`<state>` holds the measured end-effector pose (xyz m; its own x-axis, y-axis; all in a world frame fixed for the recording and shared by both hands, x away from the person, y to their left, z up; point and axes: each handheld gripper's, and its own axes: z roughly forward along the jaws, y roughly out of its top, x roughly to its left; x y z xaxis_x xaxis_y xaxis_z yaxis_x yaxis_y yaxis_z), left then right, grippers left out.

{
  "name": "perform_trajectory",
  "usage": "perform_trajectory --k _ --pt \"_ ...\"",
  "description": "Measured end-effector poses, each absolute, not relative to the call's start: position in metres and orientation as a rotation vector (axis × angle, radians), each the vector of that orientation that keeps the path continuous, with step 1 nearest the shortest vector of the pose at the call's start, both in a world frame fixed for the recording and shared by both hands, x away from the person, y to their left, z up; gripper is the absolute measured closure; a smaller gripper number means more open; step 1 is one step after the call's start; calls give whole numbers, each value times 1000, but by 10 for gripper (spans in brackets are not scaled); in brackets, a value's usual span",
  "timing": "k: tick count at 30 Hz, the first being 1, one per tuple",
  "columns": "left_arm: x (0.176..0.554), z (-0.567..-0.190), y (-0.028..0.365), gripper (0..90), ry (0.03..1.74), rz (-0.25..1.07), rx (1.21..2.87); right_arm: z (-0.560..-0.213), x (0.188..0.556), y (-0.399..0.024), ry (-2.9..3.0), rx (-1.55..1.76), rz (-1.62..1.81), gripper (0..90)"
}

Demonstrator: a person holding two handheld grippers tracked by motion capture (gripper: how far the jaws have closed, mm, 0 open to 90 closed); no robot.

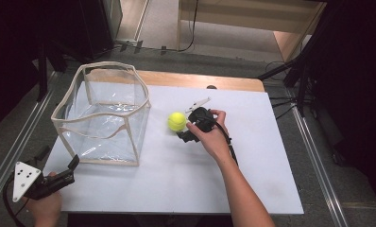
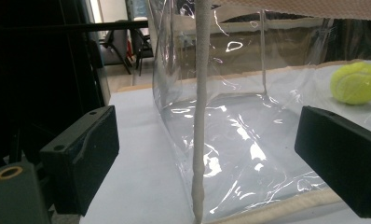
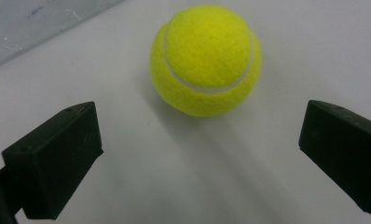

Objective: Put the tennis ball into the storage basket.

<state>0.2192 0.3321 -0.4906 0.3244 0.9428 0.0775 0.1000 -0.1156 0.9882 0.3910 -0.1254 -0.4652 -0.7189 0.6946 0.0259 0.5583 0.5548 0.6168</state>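
Observation:
A yellow-green tennis ball (image 1: 176, 121) rests on the white tabletop (image 1: 186, 175), just right of a clear plastic box bag (image 1: 103, 113) with beige trim. My right gripper (image 1: 185, 130) hovers right beside the ball, open, its jaws spread wide; the ball (image 3: 206, 59) lies a little ahead of the two jaws, untouched. My left gripper (image 1: 72, 166) waits near the front left corner of the table, open and empty, facing the bag's near corner seam (image 2: 200, 140). Through and past the bag (image 2: 249, 116) the ball (image 2: 357, 82) appears at the far right.
The table has a wooden strip (image 1: 200, 80) along its far edge. Metal rails (image 1: 313, 156) run down both sides of the table. Dark stands and cables (image 1: 290, 71) crowd the floor at the back right. Chairs (image 2: 127, 46) stand in the distance.

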Motion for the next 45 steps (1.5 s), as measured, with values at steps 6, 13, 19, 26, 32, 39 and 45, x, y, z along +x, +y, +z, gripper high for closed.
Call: perform_trajectory --k 6,13,19,26,32,39,45 --pt "220 -491 331 68 995 977 1510 -465 398 -117 2584 1059 883 0" --pt "220 -491 332 67 995 974 1508 -466 407 -107 2606 1079 864 0" --pt "220 -491 332 67 999 969 1507 -471 415 -101 2632 1069 839 0" --pt "220 -490 333 68 1001 967 1505 -476 422 -95 2635 1100 831 0" --pt "221 -490 333 68 1003 967 1507 -481 428 -93 2638 1132 840 0" --pt "221 -490 333 68 1004 965 1507 -483 433 -92 2620 1172 863 59" --pt "221 -490 333 67 1007 966 1506 -485 435 -86 2633 1178 854 60"
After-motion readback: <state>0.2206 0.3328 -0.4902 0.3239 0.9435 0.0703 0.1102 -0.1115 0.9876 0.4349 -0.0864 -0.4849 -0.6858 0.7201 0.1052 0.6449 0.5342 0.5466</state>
